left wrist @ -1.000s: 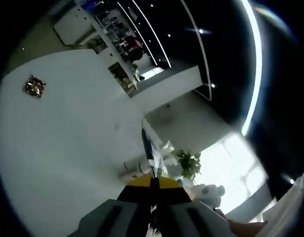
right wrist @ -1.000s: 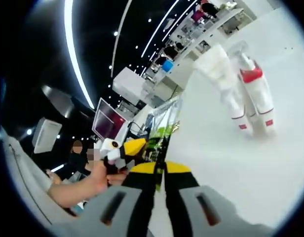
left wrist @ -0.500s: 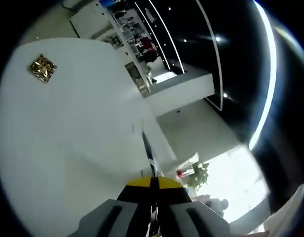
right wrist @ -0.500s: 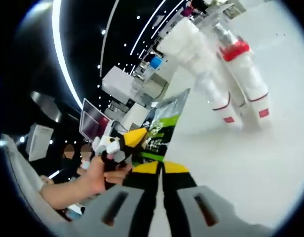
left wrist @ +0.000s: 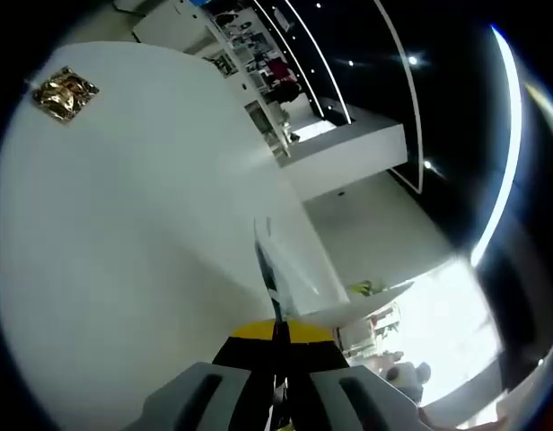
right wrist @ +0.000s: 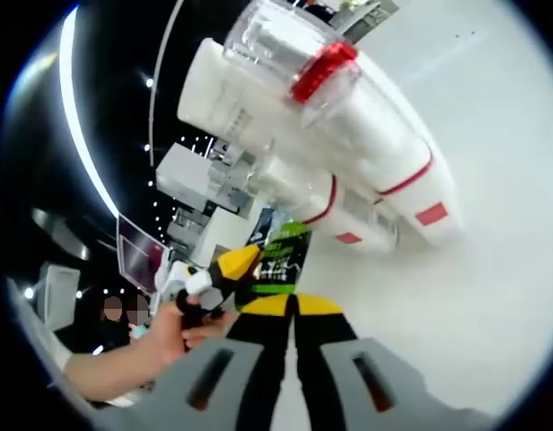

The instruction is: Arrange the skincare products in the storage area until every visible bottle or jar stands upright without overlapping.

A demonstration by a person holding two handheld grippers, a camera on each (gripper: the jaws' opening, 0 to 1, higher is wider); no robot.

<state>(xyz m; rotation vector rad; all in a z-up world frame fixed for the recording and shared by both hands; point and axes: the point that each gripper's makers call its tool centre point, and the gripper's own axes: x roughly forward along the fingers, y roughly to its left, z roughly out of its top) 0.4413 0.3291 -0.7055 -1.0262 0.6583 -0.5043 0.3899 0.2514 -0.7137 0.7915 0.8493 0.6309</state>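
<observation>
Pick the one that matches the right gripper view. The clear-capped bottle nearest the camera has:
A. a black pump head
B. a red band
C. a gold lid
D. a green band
B: the bottle carries a red band just below its clear cap.
</observation>
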